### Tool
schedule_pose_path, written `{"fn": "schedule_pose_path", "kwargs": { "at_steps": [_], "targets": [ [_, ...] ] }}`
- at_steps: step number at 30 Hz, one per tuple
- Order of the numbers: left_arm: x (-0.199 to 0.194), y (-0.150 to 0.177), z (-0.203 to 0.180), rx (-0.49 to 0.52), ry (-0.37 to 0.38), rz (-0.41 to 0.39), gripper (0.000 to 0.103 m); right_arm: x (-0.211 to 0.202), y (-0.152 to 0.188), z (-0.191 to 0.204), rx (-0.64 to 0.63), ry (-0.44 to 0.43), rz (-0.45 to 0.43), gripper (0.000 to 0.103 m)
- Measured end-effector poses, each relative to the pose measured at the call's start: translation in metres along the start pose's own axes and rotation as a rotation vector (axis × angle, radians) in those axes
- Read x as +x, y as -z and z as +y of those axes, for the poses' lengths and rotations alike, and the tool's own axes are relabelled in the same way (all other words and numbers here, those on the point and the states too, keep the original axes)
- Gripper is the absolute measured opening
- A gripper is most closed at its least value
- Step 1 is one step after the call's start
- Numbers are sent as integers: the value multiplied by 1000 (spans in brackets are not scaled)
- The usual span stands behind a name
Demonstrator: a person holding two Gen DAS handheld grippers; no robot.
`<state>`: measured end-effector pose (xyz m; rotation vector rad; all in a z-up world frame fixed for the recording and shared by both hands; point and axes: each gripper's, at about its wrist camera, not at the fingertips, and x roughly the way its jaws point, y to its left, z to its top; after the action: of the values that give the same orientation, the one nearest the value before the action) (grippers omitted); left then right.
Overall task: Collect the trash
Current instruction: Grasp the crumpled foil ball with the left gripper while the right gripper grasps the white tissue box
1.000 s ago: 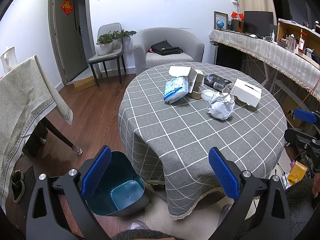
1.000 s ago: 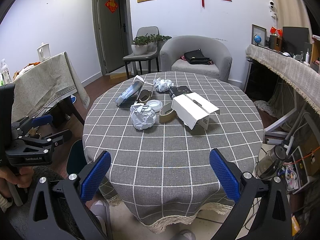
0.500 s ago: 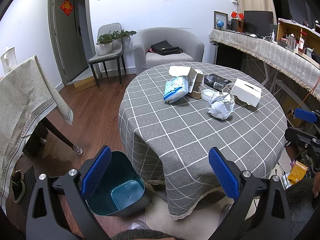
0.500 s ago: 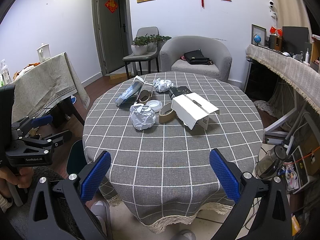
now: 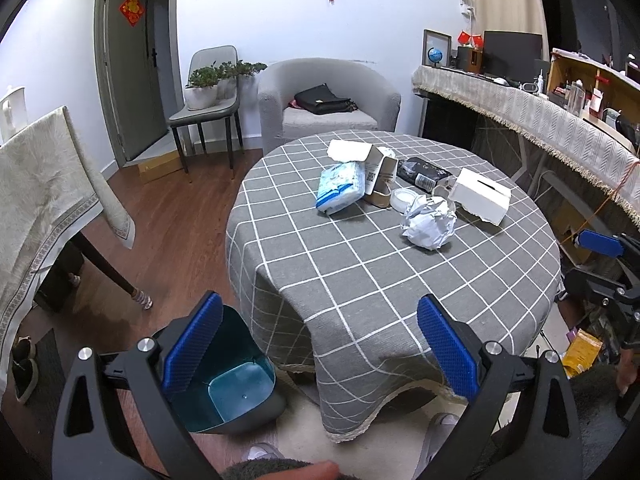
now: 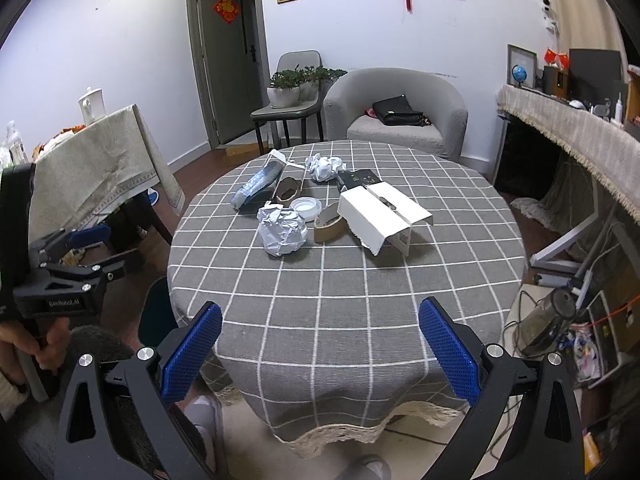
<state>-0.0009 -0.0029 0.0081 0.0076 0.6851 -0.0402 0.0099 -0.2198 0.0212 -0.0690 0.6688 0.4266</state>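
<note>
Both grippers hang back off the near edge of the round worktop (image 6: 360, 280), nothing picked up yet. The left gripper (image 5: 320, 336) has its blue fingers (image 5: 194, 340) spread wide and empty, and the right gripper (image 6: 320, 336) is just as wide, holding nothing. The trash sits bunched toward the far middle of the checked cloth, well apart from both pairs of fingers: a crumpled paper ball (image 6: 283, 231) nearest, a white carton (image 6: 380, 220) lying open to its right, a tape roll core (image 6: 329, 227) between them, a white lid (image 6: 306, 207) just behind, then a blue wipes pack (image 5: 340, 192), a black pouch (image 5: 424, 173) and a smaller paper wad (image 6: 324, 167) farther back. Down on the floor to the left, beside the cloth's hem, a teal bin (image 5: 236, 388) stands open, probably parked there so each piece is a short drop from the table.
</note>
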Motion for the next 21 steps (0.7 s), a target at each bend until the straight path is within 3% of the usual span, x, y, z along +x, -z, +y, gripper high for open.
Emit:
{"fn": "schedule_pose_path", "kwargs": {
  "at_steps": [9, 14, 21],
  "targets": [
    [12, -5, -19, 49, 55, 18, 98, -4, -3, -21, 38, 3, 4, 100],
    [13, -13, -30, 79, 141, -12, 98, -6, -7, -26, 36, 1, -2, 100],
    [35, -24, -42, 109, 225, 28, 86, -3, -16, -32, 9, -26, 8, 100]
  ]
}}
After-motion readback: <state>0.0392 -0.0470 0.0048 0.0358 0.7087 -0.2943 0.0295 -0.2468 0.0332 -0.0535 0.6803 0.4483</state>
